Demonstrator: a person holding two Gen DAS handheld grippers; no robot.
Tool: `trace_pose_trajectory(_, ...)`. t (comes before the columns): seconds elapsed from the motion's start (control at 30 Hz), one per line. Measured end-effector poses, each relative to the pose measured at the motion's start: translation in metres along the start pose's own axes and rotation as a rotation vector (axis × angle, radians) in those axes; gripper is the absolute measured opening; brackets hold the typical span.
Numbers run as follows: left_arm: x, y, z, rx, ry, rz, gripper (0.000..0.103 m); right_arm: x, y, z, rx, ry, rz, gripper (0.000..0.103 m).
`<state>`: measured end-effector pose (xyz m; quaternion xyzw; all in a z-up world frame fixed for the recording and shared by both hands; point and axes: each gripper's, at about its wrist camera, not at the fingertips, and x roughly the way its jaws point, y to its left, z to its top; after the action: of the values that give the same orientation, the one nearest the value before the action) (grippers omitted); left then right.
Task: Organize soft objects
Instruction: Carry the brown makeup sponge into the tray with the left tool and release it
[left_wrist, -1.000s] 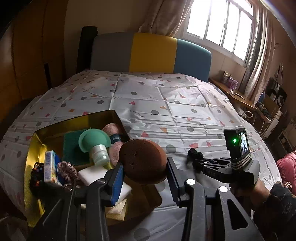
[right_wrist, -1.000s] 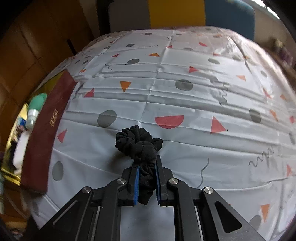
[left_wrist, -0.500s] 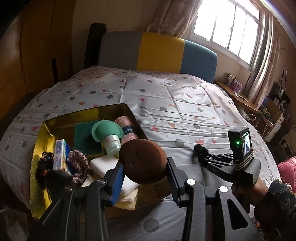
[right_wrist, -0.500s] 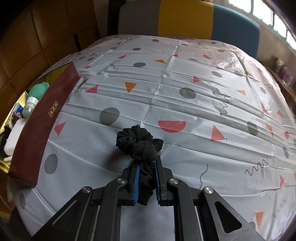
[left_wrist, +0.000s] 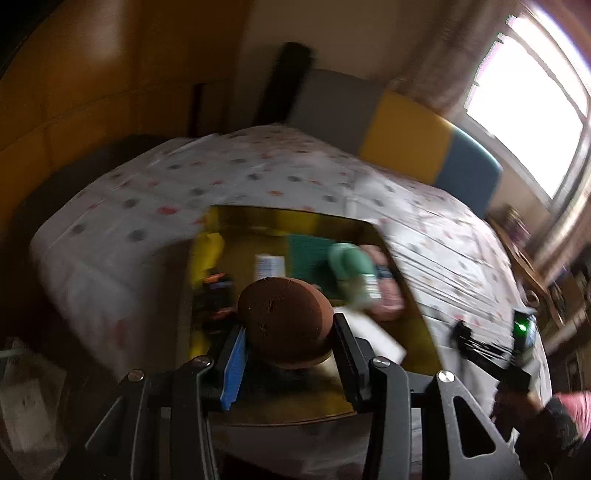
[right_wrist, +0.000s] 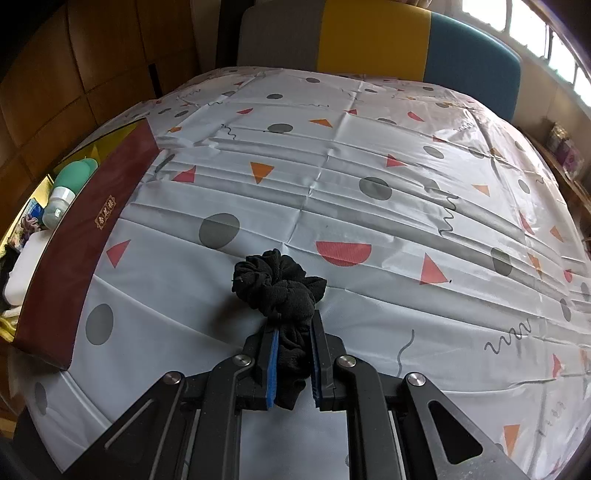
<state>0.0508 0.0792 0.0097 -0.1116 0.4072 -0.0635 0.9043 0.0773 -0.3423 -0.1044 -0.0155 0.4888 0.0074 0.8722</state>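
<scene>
1. Left gripper, clamped on a brown round sponge, hangs over the near end of the gold-lined box; the box's free floor lies ahead, long axis running away.
2. Right gripper, pinching a black scrunchie above the bedsheet, has that box off to its left, farther away.

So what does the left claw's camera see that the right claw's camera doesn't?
Only the left view shows the brown round sponge clamped in the left claw, the box's gold inside from above, and the other claw off to the right. It is blurred.

Only the right view shows the black scrunchie pinched in the right claw, and the box's dark red outer wall.

Both show the box, the green mushroom-shaped thing inside it, the patterned bedspread and the grey, yellow and blue headboard.
</scene>
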Motion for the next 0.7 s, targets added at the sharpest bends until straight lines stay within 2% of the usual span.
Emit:
trace_pose_trajectory(0.1, 0.003, 0.020, -0.007, -0.041, 0.020, 0.035, 0.043, 0.000, 0.000, 0.000, 0.001, 0.003, -0.002, 0.013)
trace_pose_trajectory(0.2, 0.012, 0.026, -0.016, -0.053, 0.059, 0.025, 0.043, 0.000, 0.000, 0.000, -0.001, 0.004, -0.003, 0.013)
trace_pose_trajectory(0.47, 0.049, -0.005, -0.026, -0.022, 0.146, -0.067, 0.048, 0.001, 0.000, 0.001, -0.002, 0.004, -0.005, 0.013)
trace_pose_trajectory(0.53, 0.057, -0.011, -0.024, -0.005, 0.156, -0.081, 0.053, 0.000, 0.000, 0.001, -0.003, 0.004, -0.005, 0.013)
trace_pose_trajectory(0.7, 0.072, -0.015, -0.029, 0.010, 0.189, -0.023, 0.058, 0.000, 0.001, 0.001, -0.002, 0.004, -0.005, 0.013)
